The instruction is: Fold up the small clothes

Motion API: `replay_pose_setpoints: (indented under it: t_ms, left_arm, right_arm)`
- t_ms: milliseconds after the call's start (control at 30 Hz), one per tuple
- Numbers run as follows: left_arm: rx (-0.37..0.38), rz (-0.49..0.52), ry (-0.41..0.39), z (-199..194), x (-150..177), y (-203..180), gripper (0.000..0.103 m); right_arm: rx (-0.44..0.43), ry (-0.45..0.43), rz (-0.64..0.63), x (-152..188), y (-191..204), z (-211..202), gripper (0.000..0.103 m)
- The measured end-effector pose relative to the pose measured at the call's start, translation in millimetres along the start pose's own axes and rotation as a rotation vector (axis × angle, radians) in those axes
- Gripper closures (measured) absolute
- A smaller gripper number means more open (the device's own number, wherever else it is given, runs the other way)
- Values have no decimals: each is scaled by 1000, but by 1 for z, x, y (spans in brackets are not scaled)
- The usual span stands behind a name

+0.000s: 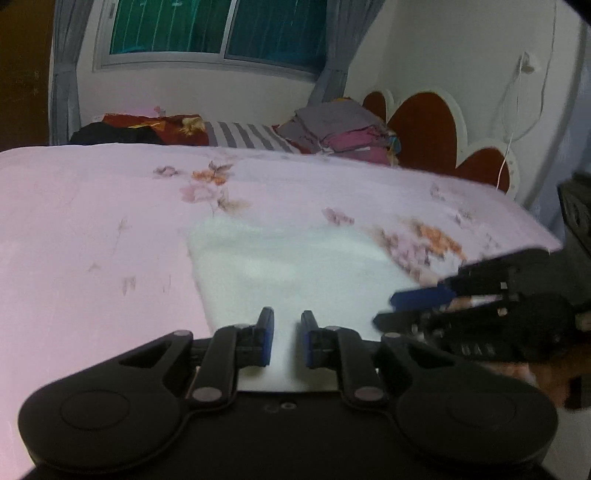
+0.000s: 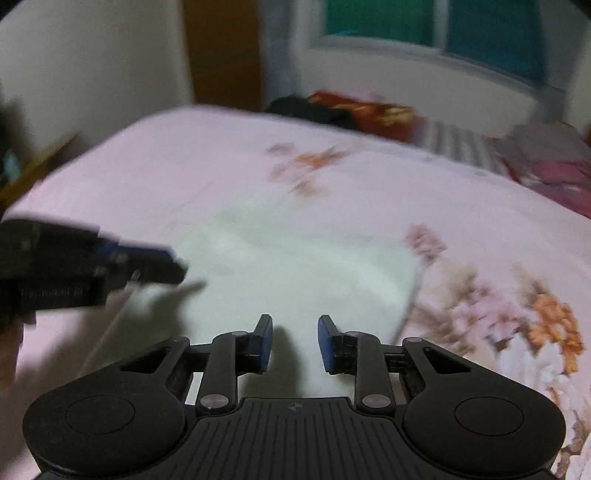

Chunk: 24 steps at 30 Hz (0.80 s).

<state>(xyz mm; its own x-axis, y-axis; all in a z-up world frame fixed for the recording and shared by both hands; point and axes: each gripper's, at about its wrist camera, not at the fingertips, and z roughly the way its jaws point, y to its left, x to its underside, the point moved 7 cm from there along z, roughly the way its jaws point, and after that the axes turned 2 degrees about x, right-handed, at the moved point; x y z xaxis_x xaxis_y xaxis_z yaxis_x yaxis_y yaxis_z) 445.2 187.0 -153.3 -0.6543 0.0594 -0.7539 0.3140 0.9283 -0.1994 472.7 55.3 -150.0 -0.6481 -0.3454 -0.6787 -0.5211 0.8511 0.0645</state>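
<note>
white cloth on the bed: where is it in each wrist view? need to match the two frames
Left wrist: white cloth lies centre, just ahead of the left gripper.
Right wrist: white cloth lies centre, ahead of the right gripper.
Shared landmark: the window at the top.

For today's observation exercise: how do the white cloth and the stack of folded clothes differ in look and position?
The white cloth lies flat and pale near the left gripper and right gripper; the stack of folded clothes is piled high, grey and pink, at the far edge. Both rest on the floral bedsheet.
</note>
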Motion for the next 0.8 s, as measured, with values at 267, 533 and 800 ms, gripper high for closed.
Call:
replay_pose_setpoints:
  t_ms: [267, 533, 800]
  left_arm:
    - [-32, 26, 18, -13, 8, -16, 89]
    - [-70, -17, 37, -52, 57, -33, 89]
    - [-178, -38, 97, -53, 72, -37, 89]
  right_arm:
    - [89, -8, 60, 10, -22, -1, 76]
    - [-41, -10, -1, 53, 23, -55, 76]
    - [48, 72, 63, 88, 4, -43, 76]
